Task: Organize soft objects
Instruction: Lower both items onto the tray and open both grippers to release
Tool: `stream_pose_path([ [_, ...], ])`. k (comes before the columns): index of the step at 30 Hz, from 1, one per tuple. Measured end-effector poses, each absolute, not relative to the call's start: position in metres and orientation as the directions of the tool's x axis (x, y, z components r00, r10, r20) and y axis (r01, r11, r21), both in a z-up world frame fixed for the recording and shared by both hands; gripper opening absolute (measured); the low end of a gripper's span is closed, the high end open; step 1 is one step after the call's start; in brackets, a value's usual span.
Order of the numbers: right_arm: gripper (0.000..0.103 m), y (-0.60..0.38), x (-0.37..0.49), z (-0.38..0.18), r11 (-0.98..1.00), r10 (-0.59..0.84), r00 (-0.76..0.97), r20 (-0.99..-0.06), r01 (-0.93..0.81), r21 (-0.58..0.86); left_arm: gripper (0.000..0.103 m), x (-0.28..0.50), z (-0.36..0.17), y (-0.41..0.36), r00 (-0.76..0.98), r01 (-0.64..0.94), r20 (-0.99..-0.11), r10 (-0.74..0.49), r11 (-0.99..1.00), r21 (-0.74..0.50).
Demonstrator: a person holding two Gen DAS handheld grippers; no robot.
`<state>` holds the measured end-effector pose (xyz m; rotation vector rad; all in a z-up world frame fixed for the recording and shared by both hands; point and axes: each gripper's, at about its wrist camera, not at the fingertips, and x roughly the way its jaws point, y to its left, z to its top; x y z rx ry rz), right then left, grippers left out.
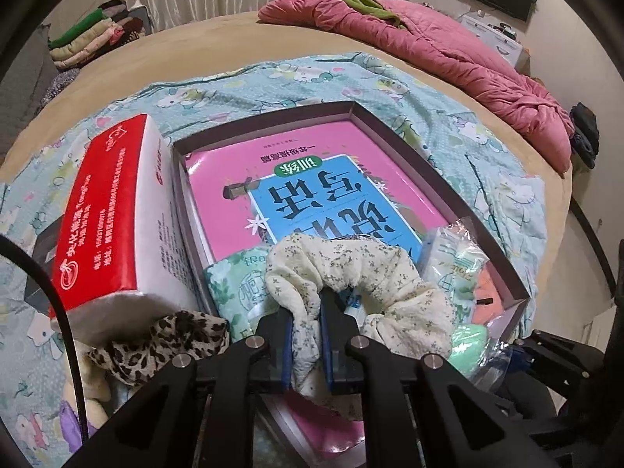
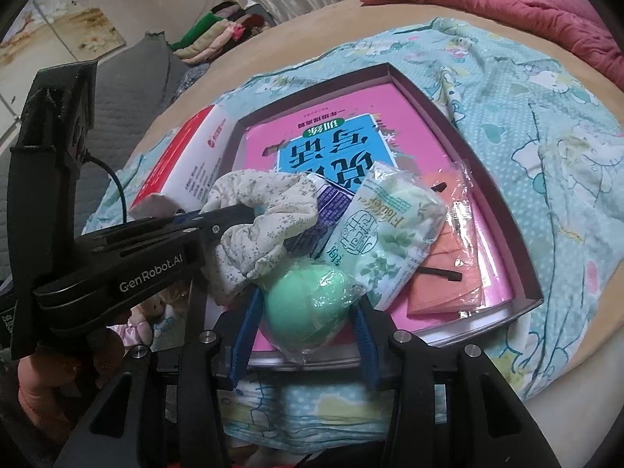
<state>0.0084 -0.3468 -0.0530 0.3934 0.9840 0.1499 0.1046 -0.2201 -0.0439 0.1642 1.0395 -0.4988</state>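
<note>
A cream floral scrunchie [image 1: 370, 269] hangs over the near end of a shallow box [image 1: 429, 156], with my left gripper [image 1: 310, 312] shut on its fabric. The right wrist view shows the same scrunchie [image 2: 269, 202] pinched in the left gripper [image 2: 234, 210]. A green soft ball [image 2: 308, 304] in clear wrap sits between the blue pads of my right gripper [image 2: 308, 300]. Both pads touch its sides, above the box's near rim. In the box [image 2: 503, 210] lie a pink book [image 2: 491, 273], a green tissue pack [image 2: 390, 230] and an orange item in plastic [image 2: 444, 273].
A red and white tissue box [image 1: 113, 210] stands against the box's left side. A leopard-print scrunchie [image 1: 156, 339] and a plush toy [image 1: 89, 390] lie at the near left. All sit on a cartoon-print cloth [image 1: 487, 148] on a bed with a pink quilt [image 1: 448, 46] behind.
</note>
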Motion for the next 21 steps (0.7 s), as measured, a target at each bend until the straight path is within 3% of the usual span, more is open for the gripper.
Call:
stream_pose_path([
  [19,0.061,-0.376,-0.009,-0.037,0.901,0.181,0.651,-0.737,0.191,0.391,0.019,0.099,-0.042,-0.213,0.386,0.466,-0.863,-0.327,0.876,-0.123],
  [21,0.067,-0.380,-0.012,-0.035,0.895,0.164,0.661,-0.732,0.212,0.392,0.022,0.098,-0.041,-0.212,0.388,0.466,-0.860,-0.331,0.875,-0.127],
])
